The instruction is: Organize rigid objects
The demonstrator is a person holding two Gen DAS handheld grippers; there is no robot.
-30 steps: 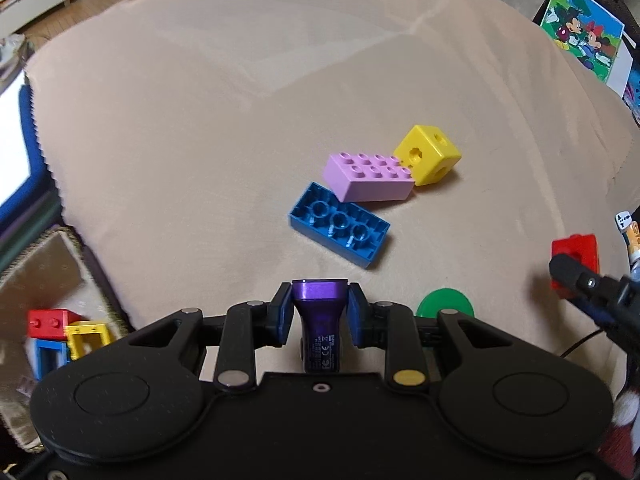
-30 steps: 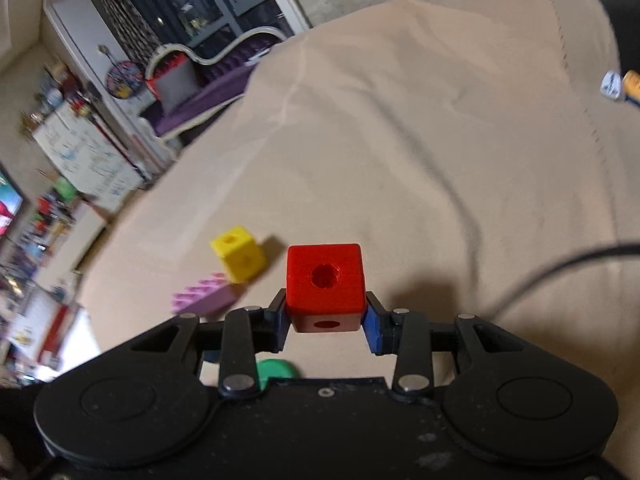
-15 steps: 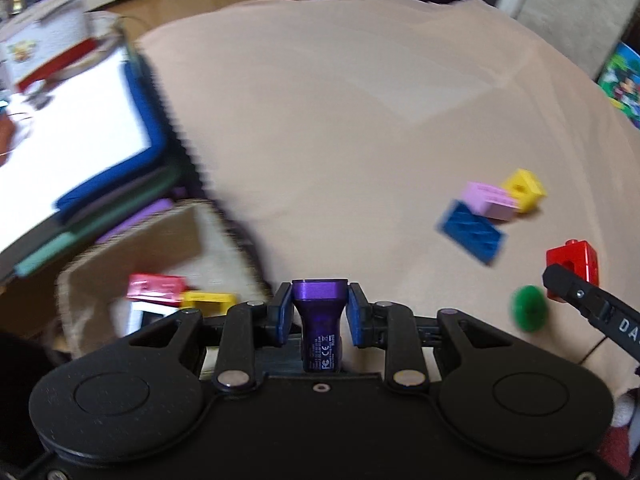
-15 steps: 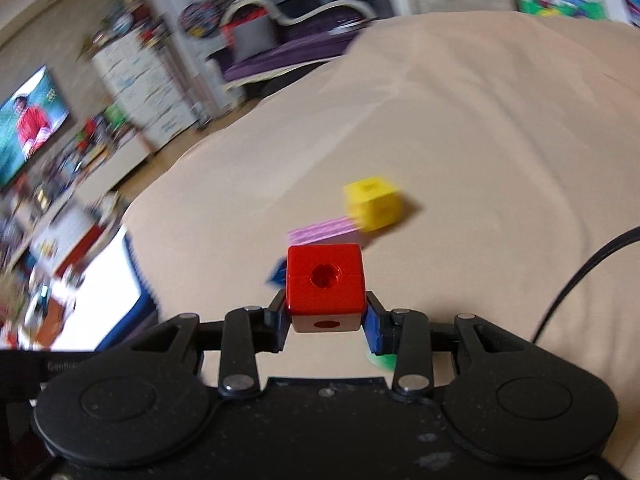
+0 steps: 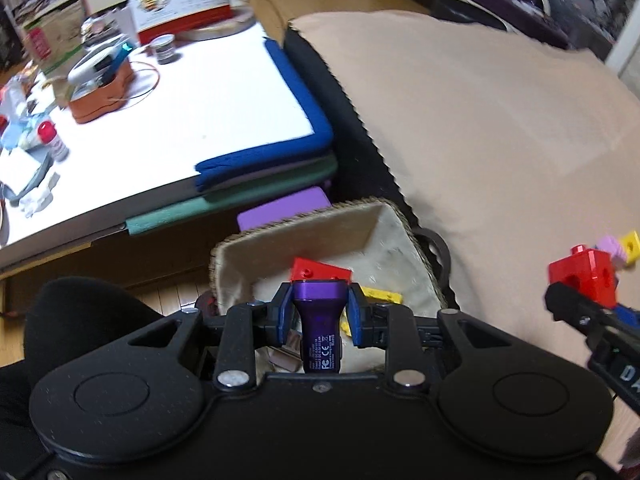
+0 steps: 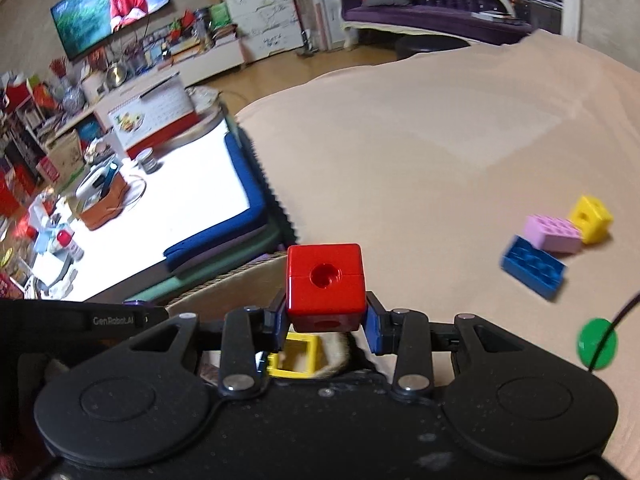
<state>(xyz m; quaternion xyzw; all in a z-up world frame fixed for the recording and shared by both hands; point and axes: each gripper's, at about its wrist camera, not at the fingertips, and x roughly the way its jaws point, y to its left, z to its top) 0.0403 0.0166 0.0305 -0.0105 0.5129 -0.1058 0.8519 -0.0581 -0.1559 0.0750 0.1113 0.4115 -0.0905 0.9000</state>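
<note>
A small purple metallic car-charger plug [image 5: 319, 320] is pinched between the left gripper [image 5: 319, 314] pads, poised over the woven fabric-lined basket [image 5: 296, 232]; it looks light, stiff and slick, best clamped across its flat sides. A glossy red plastic cube [image 6: 326, 280] is squeezed by the right gripper [image 6: 326, 316], flat faces gripped, above the basket rim.

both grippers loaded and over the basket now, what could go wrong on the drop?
1. The basket is small and sits right at the edge of the beige cover, so the red cube in the right gripper, which seems nearer the rim, could land outside it.
2. The left gripper, holding the purple charger, is close to the right one; releasing together risks a bump.
3. The frames are blurred, so a hasty release may bounce pieces out.
</note>
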